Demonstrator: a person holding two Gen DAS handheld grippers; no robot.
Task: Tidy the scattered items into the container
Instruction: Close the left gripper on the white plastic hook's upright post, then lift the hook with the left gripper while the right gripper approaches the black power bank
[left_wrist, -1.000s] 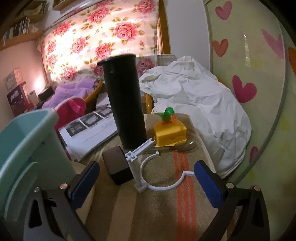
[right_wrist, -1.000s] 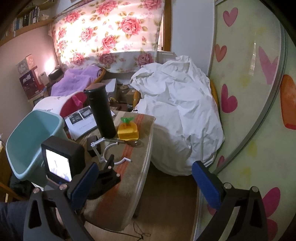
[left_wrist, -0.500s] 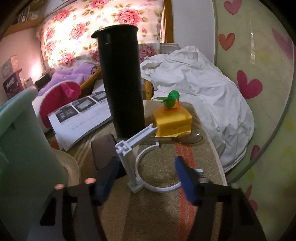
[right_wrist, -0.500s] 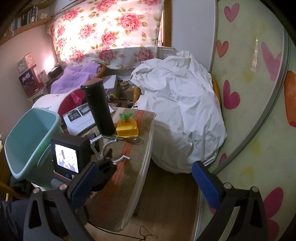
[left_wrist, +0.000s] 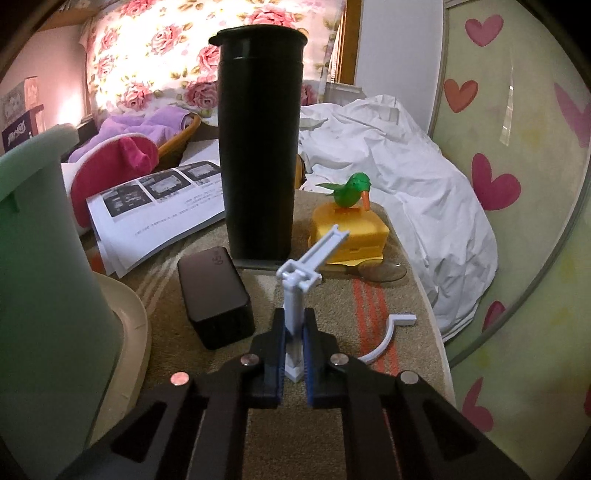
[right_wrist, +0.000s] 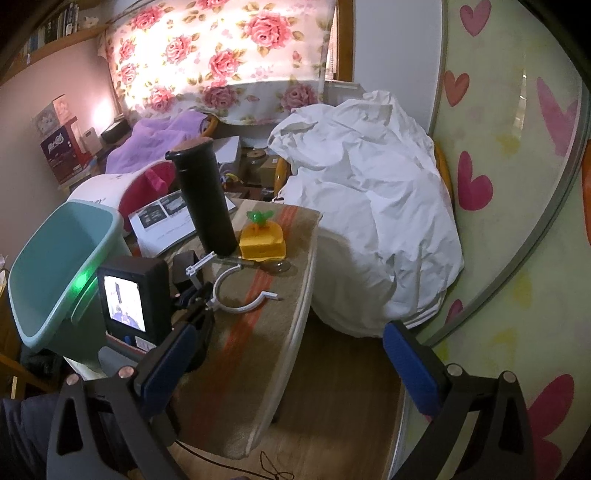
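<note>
We're pinching the white bracket's (left_wrist: 294, 314) upright post with the left gripper (left_wrist: 294, 360), readying a lift toward the teal bin (right_wrist: 55, 258), right gripper (right_wrist: 291, 373) hanging spread wide.

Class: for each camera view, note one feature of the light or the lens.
Left wrist view: the floral curtain is backlit and the black flask is near silhouette. Right wrist view: the heart-patterned panel's frame bows from fisheye, and a green glow tints the teal bin.

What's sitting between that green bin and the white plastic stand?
A small black box lies between the green bin and the white stand, in the left wrist view.
</note>
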